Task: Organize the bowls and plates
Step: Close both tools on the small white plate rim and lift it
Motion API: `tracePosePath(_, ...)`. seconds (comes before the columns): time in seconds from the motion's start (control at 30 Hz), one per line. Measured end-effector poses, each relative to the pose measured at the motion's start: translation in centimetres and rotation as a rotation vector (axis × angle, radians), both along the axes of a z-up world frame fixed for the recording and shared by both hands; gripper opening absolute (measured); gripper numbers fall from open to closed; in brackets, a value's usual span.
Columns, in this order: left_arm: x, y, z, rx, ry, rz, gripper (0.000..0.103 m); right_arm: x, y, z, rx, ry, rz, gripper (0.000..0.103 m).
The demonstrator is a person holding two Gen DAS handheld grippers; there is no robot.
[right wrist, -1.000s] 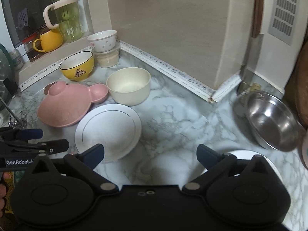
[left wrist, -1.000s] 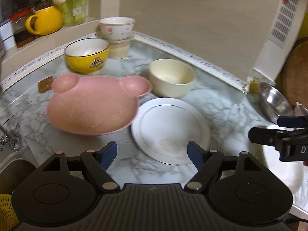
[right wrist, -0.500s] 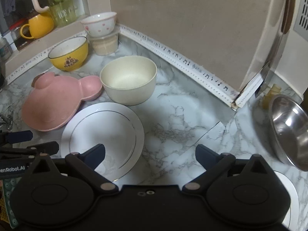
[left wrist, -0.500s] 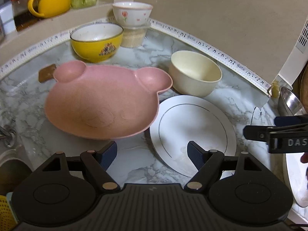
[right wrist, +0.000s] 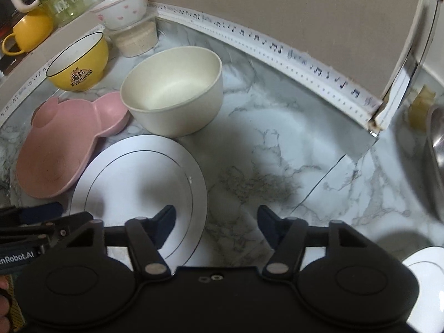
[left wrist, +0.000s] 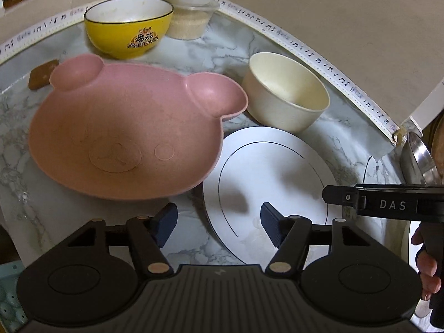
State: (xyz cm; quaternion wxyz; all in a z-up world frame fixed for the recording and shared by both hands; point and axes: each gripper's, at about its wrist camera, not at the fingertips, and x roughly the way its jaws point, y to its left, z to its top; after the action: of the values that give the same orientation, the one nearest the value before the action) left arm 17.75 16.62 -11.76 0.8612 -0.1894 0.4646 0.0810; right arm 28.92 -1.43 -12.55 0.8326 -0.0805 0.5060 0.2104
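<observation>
White plate (left wrist: 273,177) and pink bear dish (left wrist: 125,138) now sit closer ahead of the spread, empty left tool (left wrist: 217,226); the right tool (right wrist: 216,226), likewise spread, has advanced too.

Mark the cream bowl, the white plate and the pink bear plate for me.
cream bowl (right wrist: 172,94), right wrist view, on its inner floor.
white plate (left wrist: 266,172), left wrist view, on its flat centre.
pink bear plate (left wrist: 125,138), left wrist view, on the embossed face area.

Left gripper (left wrist: 219,226) fingers spread wide, right gripper (right wrist: 216,226) likewise, both empty
</observation>
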Motion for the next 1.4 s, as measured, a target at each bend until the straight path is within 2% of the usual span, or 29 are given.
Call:
tracePosePath(0.2, 0.3, 0.9, -0.4, -0.057, 0.009, 0.030, 0.037, 0.7, 0.0, -0.3, 0.019, 0.020, 0.009, 0.047)
tracePosePath(0.37, 0.1, 1.5, -0.4, -0.104, 0.004, 0.054, 0.025, 1.2, -0.1, -0.4, 0.050, 0.045, 0.013, 0.034)
tracePosePath(0.6, -0.2, 1.9, -0.6, -0.116, -0.001, 0.066, 0.015, 1.4, -0.6, -0.5, 0.115, 0.083, 0.009, 0.018)
tracePosePath(0.73, -0.3, 2.1, -0.8, -0.125, -0.006, 0.066, 0.013, 1.3, -0.8, -0.6, 0.146, 0.099, 0.003, 0.012)
tracePosePath(1.07, -0.8, 1.1, -0.9, -0.129, -0.013, 0.030, 0.013, 0.2, -2.4, -0.5, 0.166, 0.089, -0.028, 0.011)
tracePosePath(1.4, -1.0, -1.9, -0.5, -0.117, -0.022, -0.026, 0.013, -1.4, -5.5, 0.7, 0.182, 0.071, -0.093, 0.009)
